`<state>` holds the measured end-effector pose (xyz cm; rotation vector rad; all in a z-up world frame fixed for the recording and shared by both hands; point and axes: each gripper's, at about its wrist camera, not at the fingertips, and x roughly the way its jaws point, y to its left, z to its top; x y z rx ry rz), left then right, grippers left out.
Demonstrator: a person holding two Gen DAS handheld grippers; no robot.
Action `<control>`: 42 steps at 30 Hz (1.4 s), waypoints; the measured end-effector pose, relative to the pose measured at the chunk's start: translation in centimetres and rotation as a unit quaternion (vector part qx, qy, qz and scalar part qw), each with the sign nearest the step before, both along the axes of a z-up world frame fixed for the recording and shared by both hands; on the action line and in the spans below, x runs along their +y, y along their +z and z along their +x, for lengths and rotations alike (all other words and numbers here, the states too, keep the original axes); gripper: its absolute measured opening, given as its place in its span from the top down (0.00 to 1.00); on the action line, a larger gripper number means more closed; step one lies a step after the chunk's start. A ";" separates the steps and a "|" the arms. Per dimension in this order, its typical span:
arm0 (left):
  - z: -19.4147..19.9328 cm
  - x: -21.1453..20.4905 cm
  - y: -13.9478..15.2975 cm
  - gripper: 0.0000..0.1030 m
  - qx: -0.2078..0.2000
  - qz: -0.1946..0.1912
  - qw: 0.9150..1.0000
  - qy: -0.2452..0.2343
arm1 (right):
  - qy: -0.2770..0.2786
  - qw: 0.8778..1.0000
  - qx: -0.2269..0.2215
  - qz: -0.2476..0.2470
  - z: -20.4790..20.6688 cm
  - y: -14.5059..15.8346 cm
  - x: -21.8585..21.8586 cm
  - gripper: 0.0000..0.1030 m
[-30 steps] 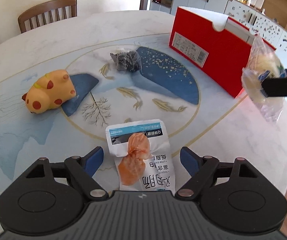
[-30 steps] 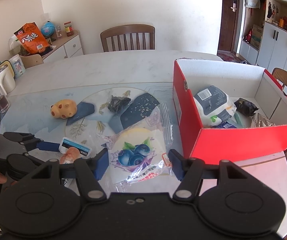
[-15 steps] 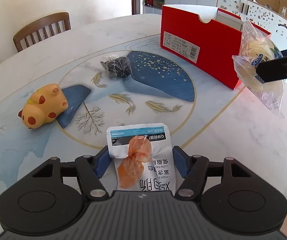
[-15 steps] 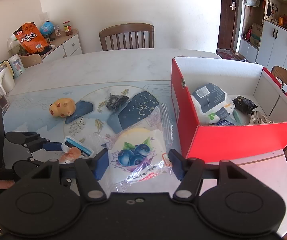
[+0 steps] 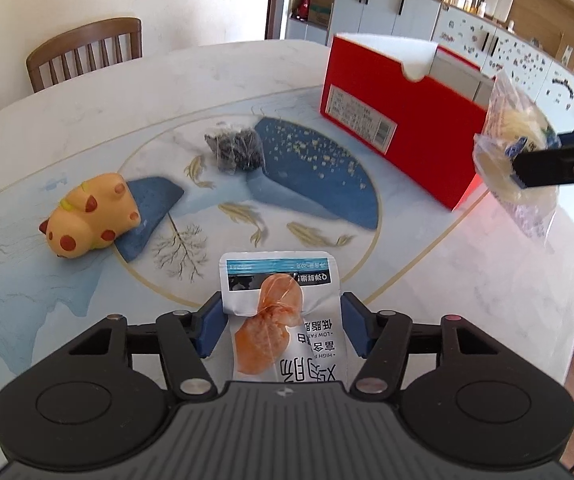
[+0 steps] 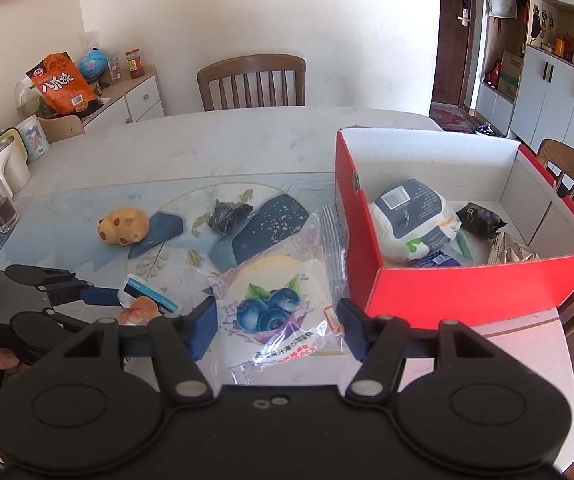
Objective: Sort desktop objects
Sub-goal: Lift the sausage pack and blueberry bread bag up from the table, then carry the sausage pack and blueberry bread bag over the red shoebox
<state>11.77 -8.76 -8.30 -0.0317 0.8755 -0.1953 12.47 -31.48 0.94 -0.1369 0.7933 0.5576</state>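
Item: white snack pouch, lifted just off the counter, pinched between my left fingers, which have just been closing; a second ago they stood spread beside it. Left gripper tilts downward. Item: blueberry bread bag, pinched in my right gripper, unchanged, beside the red box.
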 end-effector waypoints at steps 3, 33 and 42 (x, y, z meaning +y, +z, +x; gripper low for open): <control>0.0 0.1 1.1 0.42 -0.007 -0.009 1.000 0.000 | -0.001 1.000 -0.001 0.002 0.1 0.3 -0.2 0.39; 7.6 -9.0 11.3 0.41 -0.066 -0.066 0.994 -0.066 | 0.003 1.000 -0.017 -0.005 4.5 4.0 -7.0 0.39; 11.0 -12.4 12.7 0.41 -0.081 -0.062 0.993 -0.067 | 0.004 0.999 -0.033 -0.010 8.3 4.5 -10.7 0.39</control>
